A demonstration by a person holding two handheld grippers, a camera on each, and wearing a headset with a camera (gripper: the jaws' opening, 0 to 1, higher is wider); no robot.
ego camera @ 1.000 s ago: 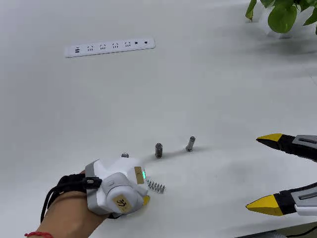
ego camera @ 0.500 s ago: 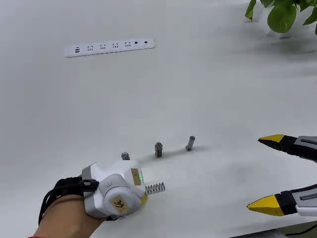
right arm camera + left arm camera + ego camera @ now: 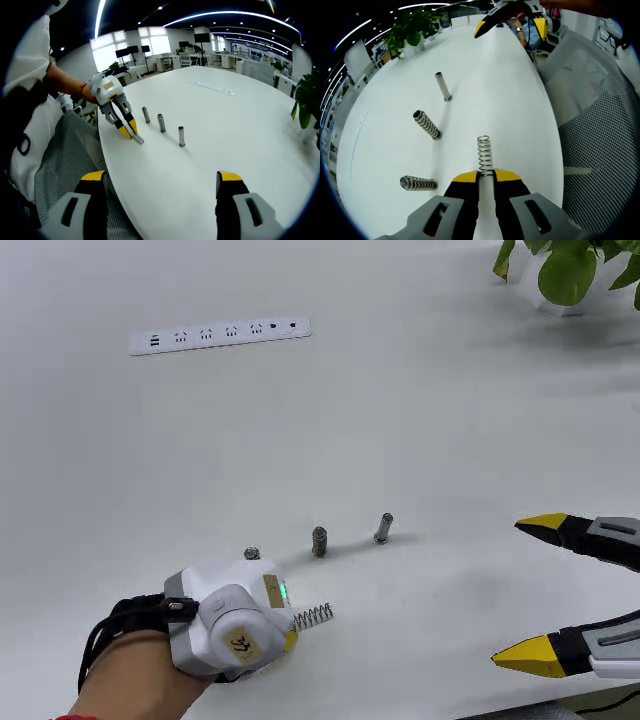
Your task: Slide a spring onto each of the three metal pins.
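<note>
Small silver coil spring (image 3: 313,617): pinched by one end in the left gripper and poking straight out past its yellow tips. It's low over the white tabletop (image 3: 420,420), just in front of the row of pins. Honestly can't tell if the free end touches the top.
Left gripper (image 3: 485,174): white body, black jaws with yellow tips, squeezed together on that spring. A hand is wrapped around it at the lower left of the head view.
White power strip (image 3: 220,336): lying flat way at the back left, well apart from everything else.
Left metal pin (image 3: 252,553): upright with a spring already on it, partly hidden behind the gripper body in the head view.
Middle metal pin (image 3: 319,541): upright, spring on this one too.
Right metal pin (image 3: 384,529): standing, plain bare steel.
Right gripper (image 3: 505,594): jaws spread wide, hovering off to the right, well apart from the pins.
Green leafy plant (image 3: 570,265): far back right corner.
</note>
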